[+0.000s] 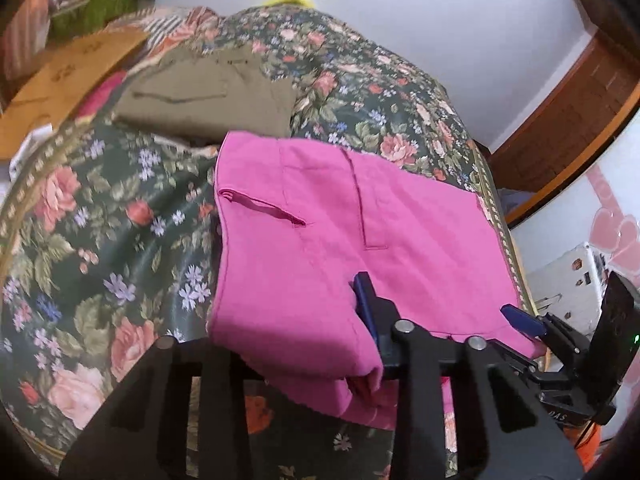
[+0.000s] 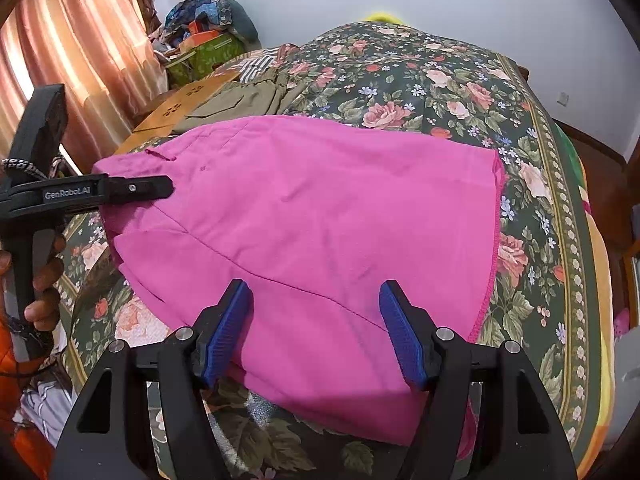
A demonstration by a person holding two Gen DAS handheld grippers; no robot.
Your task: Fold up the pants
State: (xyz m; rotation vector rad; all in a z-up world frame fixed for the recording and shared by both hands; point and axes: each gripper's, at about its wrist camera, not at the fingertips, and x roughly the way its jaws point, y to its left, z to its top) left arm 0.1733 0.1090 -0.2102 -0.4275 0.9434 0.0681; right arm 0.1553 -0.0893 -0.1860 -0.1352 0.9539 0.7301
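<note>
Pink pants [image 2: 312,216] lie folded on a flowered bedspread [image 2: 440,92]; the left wrist view shows their pocket slit and fly [image 1: 352,216]. My right gripper [image 2: 316,328] is open, its blue pads [image 2: 226,332] spread over the near fold without pinching cloth. It shows at the right edge of the left wrist view [image 1: 524,320]. My left gripper [image 1: 372,312] has only one blue finger showing against the cloth's near fold; its other finger is hidden. In the right wrist view its black body [image 2: 120,192] rests on the pants' left edge.
Olive-green pants [image 1: 208,96] lie folded behind the pink ones. A cardboard box [image 1: 60,76] and a heap of clothes [image 2: 208,40] stand at the far left. Curtains [image 2: 72,60] hang on the left. A white device [image 1: 568,284] sits past the bed's right edge.
</note>
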